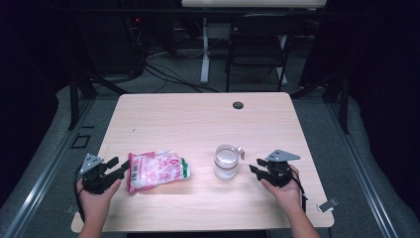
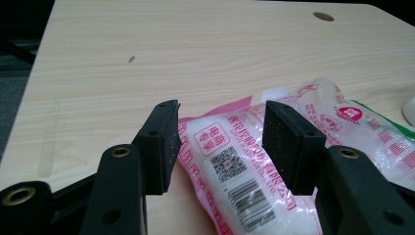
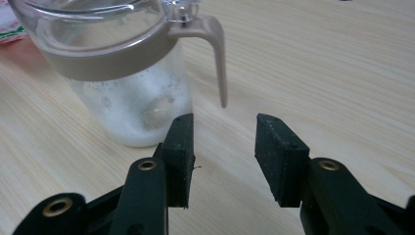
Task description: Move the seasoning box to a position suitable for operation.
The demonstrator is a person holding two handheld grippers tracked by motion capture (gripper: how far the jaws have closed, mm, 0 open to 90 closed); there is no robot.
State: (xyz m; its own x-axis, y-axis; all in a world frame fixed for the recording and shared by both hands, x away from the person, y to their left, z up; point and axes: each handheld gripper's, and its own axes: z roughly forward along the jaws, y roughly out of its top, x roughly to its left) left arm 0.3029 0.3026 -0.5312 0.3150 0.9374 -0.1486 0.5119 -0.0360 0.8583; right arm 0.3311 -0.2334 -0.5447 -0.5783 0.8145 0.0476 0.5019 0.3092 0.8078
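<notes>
A clear plastic bag [image 1: 157, 170] of white grains, printed in pink and green, lies on the table's front left. My left gripper [image 1: 120, 166] stands open at the bag's left end; in the left gripper view the bag's end [image 2: 230, 166] lies between the jaws, and the pads stand apart from it. A clear glass jar [image 1: 227, 161] with a taupe collar and latch lever stands at front centre-right, white residue at its bottom. My right gripper [image 1: 253, 166] is open just right of the jar, with nothing between its jaws. In the right gripper view the jar [image 3: 122, 68] stands ahead to the left.
The light wooden table [image 1: 198, 124] has a dark cable hole [image 1: 238, 105] near its far edge. A black folding chair [image 1: 260, 44] and a white desk leg [image 1: 204, 49] stand behind the table. A small clip [image 1: 328, 204] sits at the front right corner.
</notes>
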